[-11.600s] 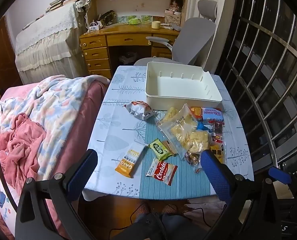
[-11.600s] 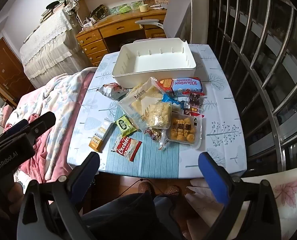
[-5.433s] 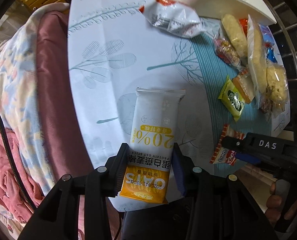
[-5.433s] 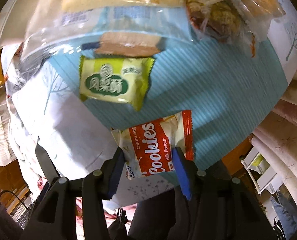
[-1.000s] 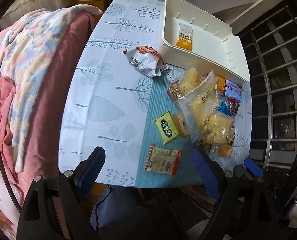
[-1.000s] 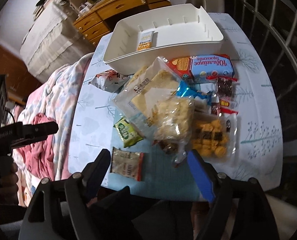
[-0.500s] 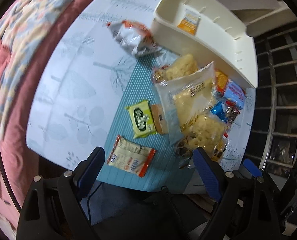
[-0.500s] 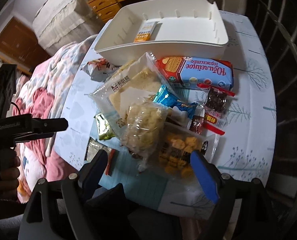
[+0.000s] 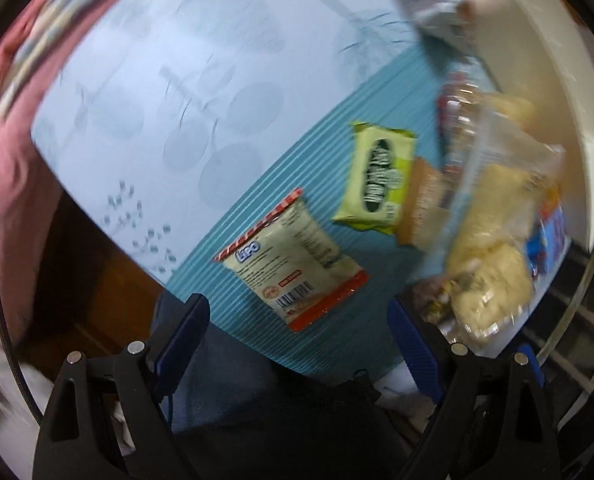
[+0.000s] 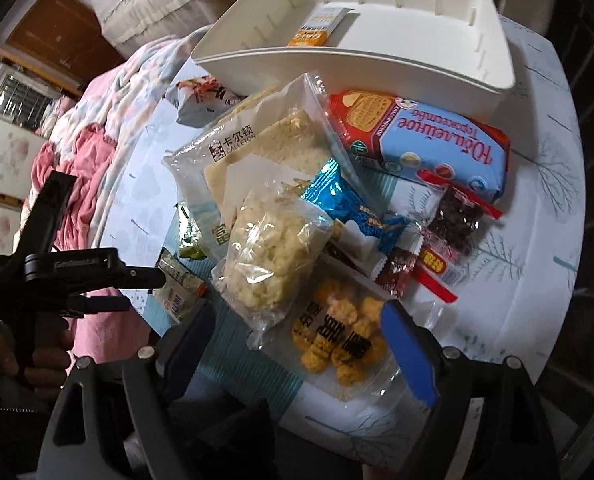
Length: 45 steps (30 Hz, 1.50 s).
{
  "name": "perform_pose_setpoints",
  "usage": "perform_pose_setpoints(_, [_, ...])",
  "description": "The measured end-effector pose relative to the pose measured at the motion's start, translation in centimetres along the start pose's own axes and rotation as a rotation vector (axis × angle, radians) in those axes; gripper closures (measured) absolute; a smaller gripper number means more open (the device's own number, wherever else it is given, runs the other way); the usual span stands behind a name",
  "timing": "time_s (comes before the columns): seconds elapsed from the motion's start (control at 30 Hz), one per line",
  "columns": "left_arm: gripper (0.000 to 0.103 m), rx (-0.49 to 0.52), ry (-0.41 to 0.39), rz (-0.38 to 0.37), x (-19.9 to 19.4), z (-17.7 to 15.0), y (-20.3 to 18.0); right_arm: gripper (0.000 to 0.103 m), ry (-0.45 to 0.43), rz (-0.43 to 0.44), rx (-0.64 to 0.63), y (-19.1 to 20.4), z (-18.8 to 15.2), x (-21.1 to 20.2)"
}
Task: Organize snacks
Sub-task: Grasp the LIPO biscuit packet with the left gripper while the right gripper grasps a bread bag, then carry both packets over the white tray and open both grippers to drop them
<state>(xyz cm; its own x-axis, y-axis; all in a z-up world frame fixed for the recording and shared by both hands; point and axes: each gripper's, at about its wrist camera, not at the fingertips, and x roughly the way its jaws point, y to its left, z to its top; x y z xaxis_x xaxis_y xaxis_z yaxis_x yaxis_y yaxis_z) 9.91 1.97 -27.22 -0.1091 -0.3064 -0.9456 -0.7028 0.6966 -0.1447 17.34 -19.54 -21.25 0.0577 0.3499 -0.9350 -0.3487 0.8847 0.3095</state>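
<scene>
Left gripper (image 9: pixel 297 332) fingers stand apart and empty; the cookie packet (image 9: pixel 291 262) lies face-down on the tabletop (image 9: pixel 185 80) just ahead, between them. Judged light, crinkly, slippery and crushable: pinch across its short sides. The green packet (image 9: pixel 377 178) lies beyond; the white bin (image 10: pixel 361 54) farther off. Right gripper (image 10: pixel 301 336) fingers, also apart, frame a bag of yellow puffs (image 10: pixel 337 340)

A bin (image 10: pixel 377 60) stands at the far side of the surface (image 10: pixel 545 240) with an oat bar (image 10: pixel 317 26) inside it. Before the bin the snack bags lie heaped, a biscuit pack (image 10: pixel 425 140) nearest it. Left of the heap lie a pastry packet (image 9: pixel 379 178) and, nearer, a cookie packet (image 9: pixel 291 264).
</scene>
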Motion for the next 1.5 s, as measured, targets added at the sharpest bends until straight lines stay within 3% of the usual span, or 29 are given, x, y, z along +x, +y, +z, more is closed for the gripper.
perform_pose_setpoints(0.2, [0.014,-0.174,0.015,-0.075,2.2,0.4,2.2,0.018,0.035,0.013,-0.031,0.2,1.2,1.5])
perform_pose_setpoints(0.47, [0.015,-0.258,0.022,-0.121,4.1,0.3,3.4,0.018,0.082,0.030,-0.023,0.7,2.4,3.7])
perform_pose_setpoints(0.53, [0.023,-0.269,0.032,-0.123,4.5,0.0,3.8,0.018,0.094,0.033,-0.005,0.5,2.5,4.1])
perform_pose_setpoints(0.63, [0.028,-0.278,0.037,-0.129,5.0,-0.6,4.5,0.022,0.107,0.043,0.018,0.2,2.7,4.5])
perform_pose_setpoints(0.8, [0.029,-0.280,0.031,-0.127,5.3,-0.6,5.7,0.028,0.095,0.043,0.025,0.3,2.7,4.5])
perform_pose_setpoints(0.97, [0.038,-0.287,0.031,-0.140,4.4,-0.4,5.9,0.052,0.087,0.074,0.038,0.4,2.6,4.6])
perform_pose_setpoints(1.03, [0.046,-0.288,0.029,-0.153,4.2,-0.4,5.9,0.053,0.085,0.074,0.037,0.6,2.4,4.6])
perform_pose_setpoints(1.27, [0.046,-0.295,0.031,-0.154,4.1,-0.6,6.2,0.055,0.092,0.068,0.068,0.3,1.5,4.2])
perform_pose_setpoints(1.5, [0.043,-0.309,0.069,-0.107,4.5,0.5,5.2,0.059,0.052,0.050,0.091,-0.4,1.0,2.6])
